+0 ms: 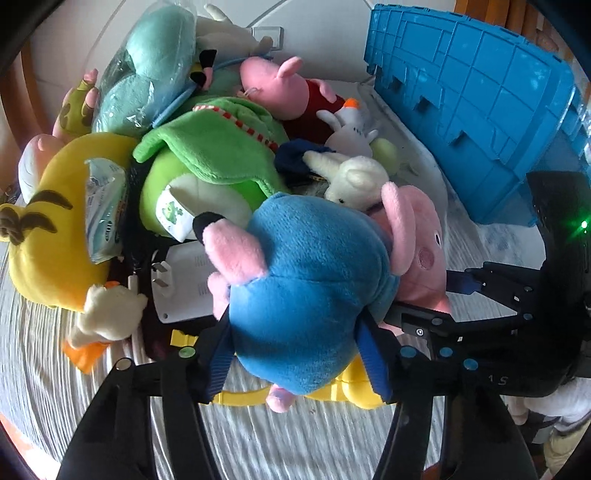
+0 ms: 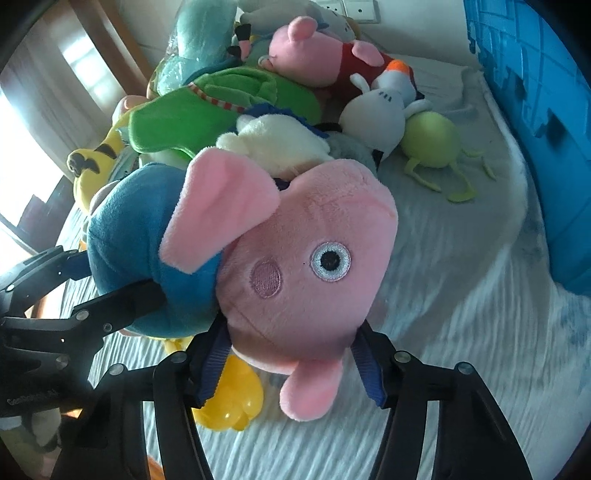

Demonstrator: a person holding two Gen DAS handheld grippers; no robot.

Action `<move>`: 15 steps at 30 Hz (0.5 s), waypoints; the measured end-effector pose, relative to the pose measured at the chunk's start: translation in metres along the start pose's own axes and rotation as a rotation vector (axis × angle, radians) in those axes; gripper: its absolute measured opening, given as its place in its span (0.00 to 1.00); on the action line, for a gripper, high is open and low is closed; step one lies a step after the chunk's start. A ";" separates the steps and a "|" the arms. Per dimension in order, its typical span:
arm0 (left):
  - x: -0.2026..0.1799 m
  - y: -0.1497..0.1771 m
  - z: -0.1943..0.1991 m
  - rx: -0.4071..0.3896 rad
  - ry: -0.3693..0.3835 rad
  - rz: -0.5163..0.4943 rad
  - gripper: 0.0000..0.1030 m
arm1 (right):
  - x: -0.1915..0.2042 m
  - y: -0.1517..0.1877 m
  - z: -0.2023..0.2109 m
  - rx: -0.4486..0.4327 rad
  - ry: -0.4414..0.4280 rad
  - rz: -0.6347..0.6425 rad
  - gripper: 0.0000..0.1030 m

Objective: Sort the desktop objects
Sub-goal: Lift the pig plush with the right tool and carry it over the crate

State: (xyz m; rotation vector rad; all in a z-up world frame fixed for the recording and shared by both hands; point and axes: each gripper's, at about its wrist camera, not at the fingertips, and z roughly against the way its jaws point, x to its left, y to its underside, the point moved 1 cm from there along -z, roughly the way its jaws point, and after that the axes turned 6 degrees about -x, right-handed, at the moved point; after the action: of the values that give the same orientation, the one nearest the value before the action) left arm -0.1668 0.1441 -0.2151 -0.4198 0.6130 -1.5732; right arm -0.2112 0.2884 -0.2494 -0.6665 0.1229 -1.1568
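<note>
White ribbed bedspread (image 1: pixel 258 435) as ground, with a wall socket plate (image 1: pixel 267 35) at the far edge and wooden trim at far left. Blue plastic crate (image 1: pixel 480 122) standing at the right edge of the bed. Heap of soft toys across the far and left side: red-dressed pink pig (image 1: pixel 291 88), green frog plush (image 1: pixel 207 170), yellow plush (image 1: pixel 48 236) at left, teal plush in clear wrap (image 1: pixel 155 66) at far left, white rabbit (image 2: pixel 373 114) beside a pale green ball with thin legs (image 2: pixel 428 140). White power adapter (image 1: pixel 184 284) lying near the heap's front. Blue-dressed pink pig (image 1: pixel 306 295) lifted nearest, over the near part of the bed, body to the left, head to the right. Left claw (image 1: pixel 299 354) clamped on the blue body, pads pressed into both sides. Right claw (image 2: pixel 288 354) clamped on the pink head (image 2: pixel 314 251) from below, pads against its lower edge.
</note>
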 end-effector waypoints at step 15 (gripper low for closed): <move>-0.010 -0.035 0.096 -0.133 0.021 -0.012 0.58 | 0.033 -0.029 0.099 -0.118 0.029 0.070 0.58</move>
State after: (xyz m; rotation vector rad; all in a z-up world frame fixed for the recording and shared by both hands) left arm -0.1353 0.1418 -0.1173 -0.5081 0.7351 -1.5550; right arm -0.1791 0.2951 -0.1461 -0.7442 0.2389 -1.0985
